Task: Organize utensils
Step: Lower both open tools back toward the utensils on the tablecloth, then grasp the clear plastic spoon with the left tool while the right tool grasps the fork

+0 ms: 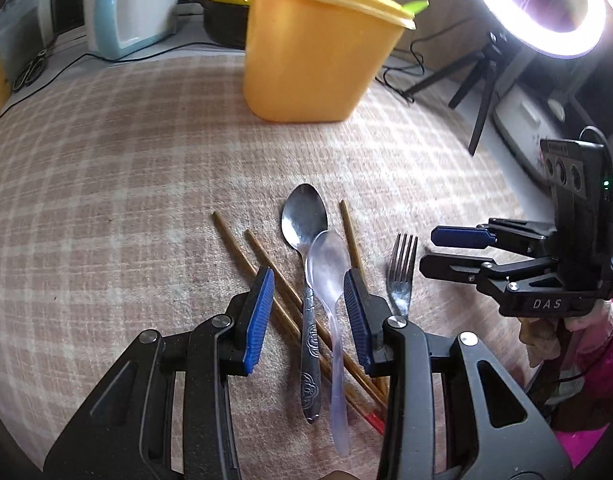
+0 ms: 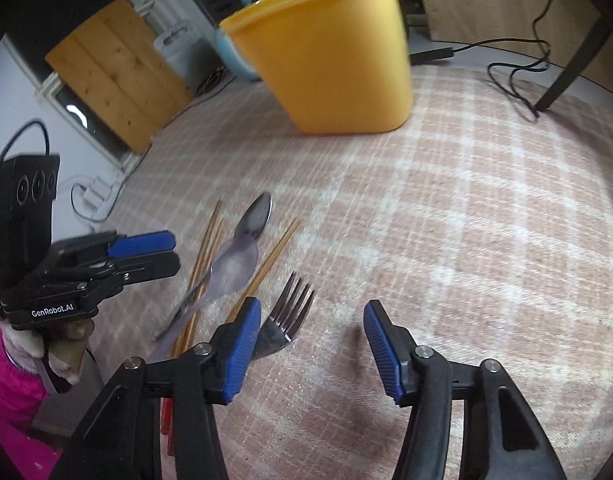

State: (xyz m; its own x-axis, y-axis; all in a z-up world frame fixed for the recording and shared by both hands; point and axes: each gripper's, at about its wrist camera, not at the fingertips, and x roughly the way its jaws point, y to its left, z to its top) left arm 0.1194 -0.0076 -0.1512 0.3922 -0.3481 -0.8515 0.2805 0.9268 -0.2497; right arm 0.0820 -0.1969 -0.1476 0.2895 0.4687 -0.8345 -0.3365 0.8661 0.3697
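Observation:
A metal spoon (image 1: 305, 224), a clear plastic spoon (image 1: 326, 264), several wooden chopsticks (image 1: 266, 256) and a metal fork (image 1: 400, 268) lie on the checked cloth. A yellow tub (image 1: 318, 56) stands behind them with sticks in it. My left gripper (image 1: 308, 280) is open, its pads either side of the two spoons, just above them. My right gripper (image 2: 312, 316) is open and empty, with the fork (image 2: 290, 312) by its left pad. The right gripper also shows in the left wrist view (image 1: 454, 252). The tub (image 2: 330, 52) and spoons (image 2: 242, 252) show in the right wrist view.
A ring light on a tripod (image 1: 538, 4) stands at the back right with a trailing cable (image 2: 518, 84). A pale blue toaster (image 1: 126, 12) and a black pot with a yellow lid (image 1: 226, 12) sit at the back left. A wooden board (image 2: 114, 68) leans at the left.

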